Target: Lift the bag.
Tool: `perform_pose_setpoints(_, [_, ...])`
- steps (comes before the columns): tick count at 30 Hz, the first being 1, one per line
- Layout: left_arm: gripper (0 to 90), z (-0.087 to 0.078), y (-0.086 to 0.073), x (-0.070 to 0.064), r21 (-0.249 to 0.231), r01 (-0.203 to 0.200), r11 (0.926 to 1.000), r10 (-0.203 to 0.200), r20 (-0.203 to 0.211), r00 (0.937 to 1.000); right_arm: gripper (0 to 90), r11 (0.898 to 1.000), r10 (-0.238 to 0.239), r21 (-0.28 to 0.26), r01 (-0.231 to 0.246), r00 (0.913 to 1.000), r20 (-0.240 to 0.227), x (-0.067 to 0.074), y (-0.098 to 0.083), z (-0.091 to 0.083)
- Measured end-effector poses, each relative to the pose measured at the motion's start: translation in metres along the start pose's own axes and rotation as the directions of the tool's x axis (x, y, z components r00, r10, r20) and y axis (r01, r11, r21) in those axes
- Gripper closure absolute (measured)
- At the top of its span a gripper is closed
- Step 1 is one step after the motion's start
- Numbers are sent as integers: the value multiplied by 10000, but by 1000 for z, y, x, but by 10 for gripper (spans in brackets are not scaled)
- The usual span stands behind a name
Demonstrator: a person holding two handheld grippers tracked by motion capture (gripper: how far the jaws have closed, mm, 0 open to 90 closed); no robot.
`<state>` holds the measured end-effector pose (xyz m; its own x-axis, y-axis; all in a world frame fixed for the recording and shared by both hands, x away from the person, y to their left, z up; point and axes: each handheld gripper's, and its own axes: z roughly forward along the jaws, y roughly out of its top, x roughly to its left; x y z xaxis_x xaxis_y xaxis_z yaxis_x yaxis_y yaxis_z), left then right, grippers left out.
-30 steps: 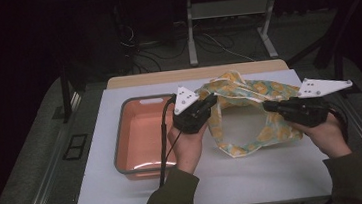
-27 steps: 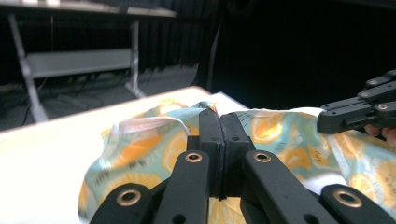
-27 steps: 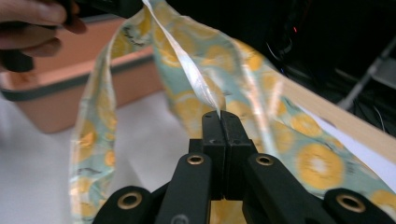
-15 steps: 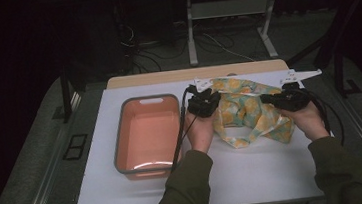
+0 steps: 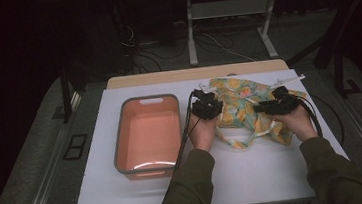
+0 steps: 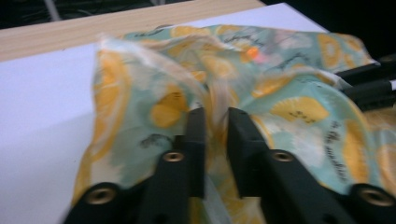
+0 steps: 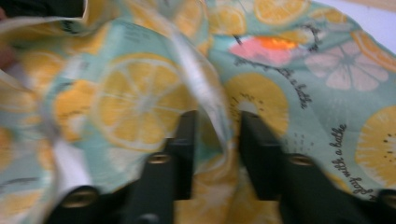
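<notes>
1. Fabric printed with lemon slices, the apron (image 5: 250,109) now lies crumpled on the white counter (image 5: 128,197), lowered from a second ago.
2. Left hand-held gripper (image 6: 215,123) and right hand-held gripper (image 7: 215,128) have just been opening; cloth folds sit loosely between the parted jaws, apparently released.
3. Nearby, the orange plastic tub (image 5: 147,135) is smooth and rectangular.

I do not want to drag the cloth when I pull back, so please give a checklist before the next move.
1. Cloth lies on the table: ok.
2. Left gripper: fingers have just been opening, fold between them unpinched: ok.
3. Right gripper: likewise opening, fold between fingers loose: ok.
4. Basin empty, apart from the cloth: ok.
5. Fabric not snagged on fingers: cannot tell.
</notes>
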<state>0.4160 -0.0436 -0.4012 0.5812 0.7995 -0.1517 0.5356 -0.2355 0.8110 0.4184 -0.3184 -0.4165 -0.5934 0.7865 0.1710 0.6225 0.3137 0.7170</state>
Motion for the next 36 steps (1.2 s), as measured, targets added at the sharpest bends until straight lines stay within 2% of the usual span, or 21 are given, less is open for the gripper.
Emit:
perform_pose_setpoints(2, [594, -6, 3, 0, 68, -1, 10000, 0, 156, 9999, 530, 9994, -85, -331, 81, 9999, -101, 5, 2, -8])
perform_pose_setpoints(3, [555, -11, 4, -1, 49, -88, 9999, 87, 118, 9999, 492, 9987, -69, -497, 58, 9998, -210, 8, 2, -13])
perform_pose_setpoints(6, [441, -29, 9, -1, -108, -278, 9996, 282, 338, 9990, 390, 9959, -256, -876, 222, 9990, -378, 17, 4, -29])
perform_pose_setpoints(8, [374, -41, 11, 0, -257, -270, 9993, 285, 623, 9977, 329, 9937, -393, -1063, 368, 9990, -213, 22, 4, -38])
perform_pose_setpoints(10, [319, -52, 12, 2, -309, -405, 9987, 427, 735, 9964, 301, 9912, -497, -1229, 484, 9987, -73, 25, 4, -46])
perform_pose_setpoints(14, [281, -70, 9, 8, -373, -729, 9966, 758, 838, 9936, 283, 9857, -438, -1634, 424, 9990, -48, 26, 3, -61])
perform_pose_setpoints(17, [261, -84, 4, 15, -555, -792, 9953, 852, 1160, 9896, 271, 9835, -490, -1747, 470, 9988, -70, 27, 1, -68])
perform_pose_setpoints(23, [236, -115, -9, 29, -873, -1105, 9900, 1242, 1715, 9773, 240, 9743, -787, -2139, 707, 9965, -291, 38, -2, -85])
perform_pose_setpoints(26, [232, -133, -17, 34, -1013, -1453, 9842, 1615, 1755, 9712, 240, 9681, -1105, -2305, 986, 9931, -392, 48, -4, -93])
perform_pose_setpoints(28, [229, -145, -23, 39, -1171, -1478, 9821, 1683, 1914, 9670, 240, 9646, -1281, -2401, 1094, 9897, -634, 54, -8, -97])
perform_pose_setpoints(31, [219, -163, -33, 46, -1313, -1568, 9789, 1821, 2114, 9603, 234, 9629, -1399, -2454, 1119, 9851, -998, 63, -15, -98])
perform_pose_setpoints(34, [204, -180, -42, 55, -1503, -1626, 9752, 1920, 2084, 9590, 220, 9636, -1586, -2340, 1295, 9812, -1102, 72, -25, -93])
perform_pose_setpoints(36, [198, -190, -49, 60, -1619, -1609, 9736, 1931, 2087, 9587, 218, 9641, -1577, -2316, 1300, 9818, -1056, 77, -32, -89])
